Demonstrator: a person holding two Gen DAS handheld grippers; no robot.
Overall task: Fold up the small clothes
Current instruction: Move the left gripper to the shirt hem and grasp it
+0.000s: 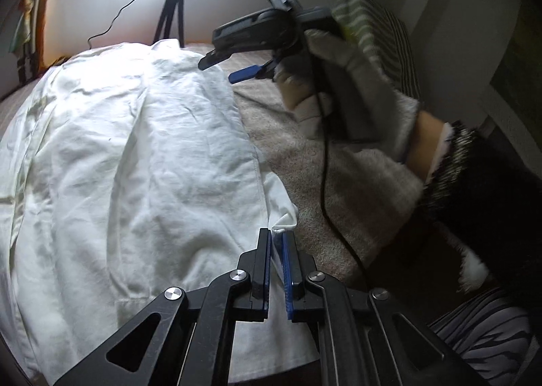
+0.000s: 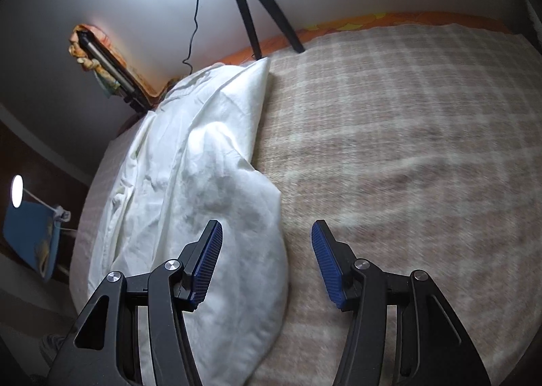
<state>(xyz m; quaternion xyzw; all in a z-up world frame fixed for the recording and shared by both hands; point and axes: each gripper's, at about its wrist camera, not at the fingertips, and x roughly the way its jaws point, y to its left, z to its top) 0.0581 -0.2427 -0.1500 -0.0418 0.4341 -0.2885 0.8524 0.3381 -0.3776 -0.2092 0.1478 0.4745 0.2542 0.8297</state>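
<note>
Shirt (image 1: 135, 148) corner between closed left fingers (image 1: 264, 260)

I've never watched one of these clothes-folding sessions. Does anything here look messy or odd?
Only the white garment: it lies creased and bunched on the checked blanket, not flat. The left gripper is pinching its corner, while the right gripper hangs open above its edge. Nothing looks torn or spilled.

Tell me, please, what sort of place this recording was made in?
Most likely a bedroom: a white garment lies on a bed under a checked blanket, with a ring light on a tripod against the wall.
</note>
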